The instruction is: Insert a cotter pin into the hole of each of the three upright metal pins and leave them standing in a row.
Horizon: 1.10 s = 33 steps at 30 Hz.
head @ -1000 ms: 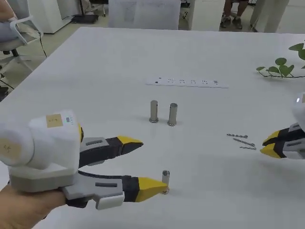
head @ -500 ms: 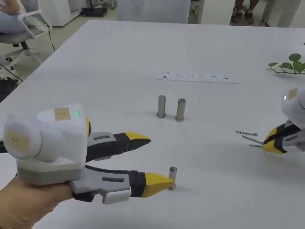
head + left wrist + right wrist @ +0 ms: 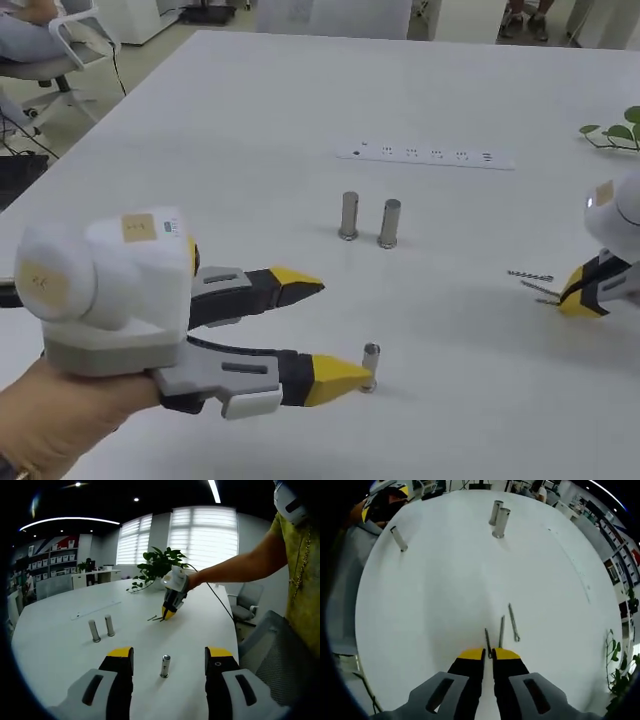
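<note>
Steel pin point(image 3: 371, 365) stood upright toward the desk's point(image 3: 200, 150) near edge, between my left gripper's point(image 3: 345, 328) released fingers, ready to be steadied | right gripper point(image 3: 489, 652) fingers clenched on a cotter pin point(image 3: 488, 640) by the right edge, for insertion, I judged.

- Premises: an open-plan office, meeting-room type.
- A large white table point(image 3: 250, 120) carries a white power strip point(image 3: 427, 155) lying near its far edge.
- A swivel chair point(image 3: 62, 60) stands off the table's far left corner; a grey one point(image 3: 244, 611) shows in the left gripper view.
- Tall windows with slatted blinds point(image 3: 202, 535) line the back wall.
- Strip lighting point(image 3: 215, 490) and recessed spots sit in a dark ceiling.
- Wall shelving with storage boxes point(image 3: 52, 560) stands above low white cabinets point(image 3: 95, 576).
- A potted plant point(image 3: 157, 567) stands at the table's end.
</note>
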Each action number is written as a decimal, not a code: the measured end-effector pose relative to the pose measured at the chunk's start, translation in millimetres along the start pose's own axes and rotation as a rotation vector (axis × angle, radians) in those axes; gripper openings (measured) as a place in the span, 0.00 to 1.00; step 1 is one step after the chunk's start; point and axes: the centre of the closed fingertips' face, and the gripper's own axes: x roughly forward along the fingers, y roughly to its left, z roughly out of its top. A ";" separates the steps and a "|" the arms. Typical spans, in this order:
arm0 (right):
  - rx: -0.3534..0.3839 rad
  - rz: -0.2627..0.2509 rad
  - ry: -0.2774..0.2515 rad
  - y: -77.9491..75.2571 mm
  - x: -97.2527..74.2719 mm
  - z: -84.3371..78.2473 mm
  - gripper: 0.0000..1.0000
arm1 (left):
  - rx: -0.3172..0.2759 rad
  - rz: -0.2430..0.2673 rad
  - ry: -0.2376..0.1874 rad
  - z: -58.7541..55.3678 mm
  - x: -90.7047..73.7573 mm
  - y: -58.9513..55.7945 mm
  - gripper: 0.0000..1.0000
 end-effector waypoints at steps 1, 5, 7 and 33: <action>-0.001 0.005 0.002 0.2 0.1 0.0 0.08 | -0.003 -0.002 -0.002 0.3 0.0 -0.3 0.57; -0.002 0.022 0.016 0.0 0.5 -0.4 0.08 | -0.005 -0.001 0.002 -0.7 0.4 -0.4 0.57; -0.002 0.028 0.026 -1.2 0.7 -0.3 0.08 | -0.002 -0.002 0.007 -1.9 0.7 -0.7 0.57; -0.051 0.093 0.114 1.2 1.2 -5.9 0.06 | -0.017 -0.007 0.009 -4.6 -1.1 -0.5 0.53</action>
